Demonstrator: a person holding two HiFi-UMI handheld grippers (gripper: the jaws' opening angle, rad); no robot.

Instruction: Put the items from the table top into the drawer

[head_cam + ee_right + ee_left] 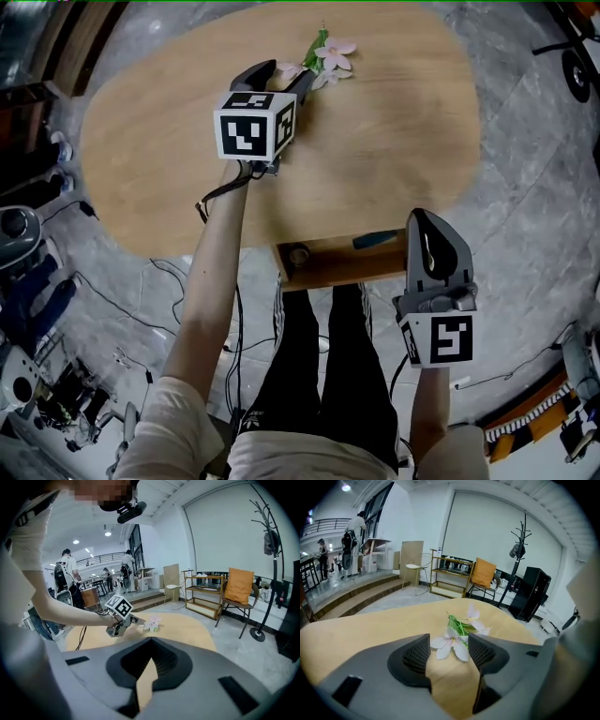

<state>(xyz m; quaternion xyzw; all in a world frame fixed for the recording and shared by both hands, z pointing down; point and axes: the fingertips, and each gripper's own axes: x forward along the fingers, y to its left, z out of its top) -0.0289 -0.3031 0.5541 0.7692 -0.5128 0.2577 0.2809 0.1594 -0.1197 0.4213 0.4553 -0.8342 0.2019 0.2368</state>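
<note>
While you look down in the head view, your left tool [292, 71] reaches over the far part of the wooden table [394, 131], its jaws spread, with the tips right at the near end of the flower [330, 54], a sprig of pale pink blossoms and green leaves lying close to the far edge. Nearer to you, under the table's near edge, the drawer [328, 267] stands pulled out with a blue item [375, 239] lying in it. Your right tool [427, 223] hangs over the drawer's right end, well apart from the flower, and its jaws look pressed together. In the left gripper view, the left tool [449, 639] has both jaws wide apart with the table [370, 625] showing between them. One white blossom of the flower [459, 626] lies in the gap at the tips, the rest of the sprig stretches away beyond them, and I cannot tell whether the pads [417, 653] touch the petals. In the right gripper view, the right tool [150, 643] has its tips together with nothing held, only a thin wedge of table [187, 630] colour visible below them. Farther off there, your left tool [136, 619] sits low on the table just left of the flower [153, 623].
</note>
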